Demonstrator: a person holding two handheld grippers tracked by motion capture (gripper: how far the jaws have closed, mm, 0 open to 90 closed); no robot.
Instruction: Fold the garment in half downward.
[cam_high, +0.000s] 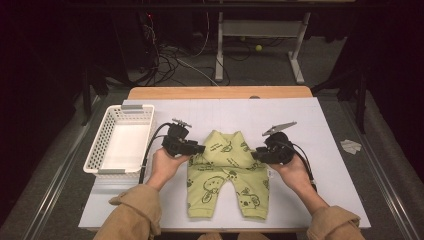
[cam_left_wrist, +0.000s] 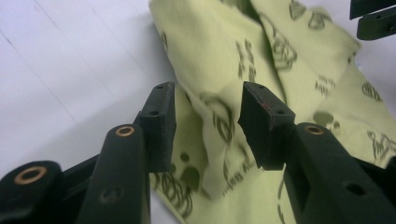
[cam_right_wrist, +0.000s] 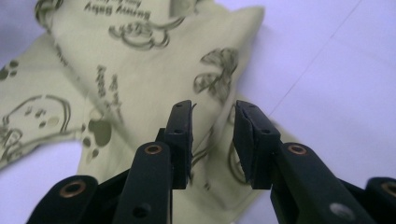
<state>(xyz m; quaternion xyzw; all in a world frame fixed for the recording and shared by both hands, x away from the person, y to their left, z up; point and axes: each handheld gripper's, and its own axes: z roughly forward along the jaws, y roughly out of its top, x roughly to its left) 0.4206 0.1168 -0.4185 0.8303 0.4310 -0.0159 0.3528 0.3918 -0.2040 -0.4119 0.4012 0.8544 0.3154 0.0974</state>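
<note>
On the white tabletop (cam_high: 320, 150), right in the middle, lies a pair of small trousers (cam_high: 227, 175), soft yellow-green cloth printed with dark cartoon animals. The waist end is folded over toward the far side, the two short legs point back at the person, and the fabric sits in loose, rumpled layers.

Left gripper (cam_high: 196, 148) at the trousers' left edge, and its black fingers (cam_left_wrist: 161, 123) stand apart, with the folded cloth lying under the gap and nothing pinched between the flat, square pads. Right gripper (cam_high: 257, 154) at the opposite edge, its fingers (cam_right_wrist: 182, 140) parted too, a narrower gap, poised over a pointed fold of the cloth without clamping it.

Off to the left sits a white plastic basket (cam_high: 97, 150) with slotted walls, well apart from the trousers. A strip of bare wood shows at the tabletop's far edge. Beyond it, a dim room: tangled cables (cam_high: 170, 60) on grey floor and a pale metal frame (cam_high: 260, 30).
</note>
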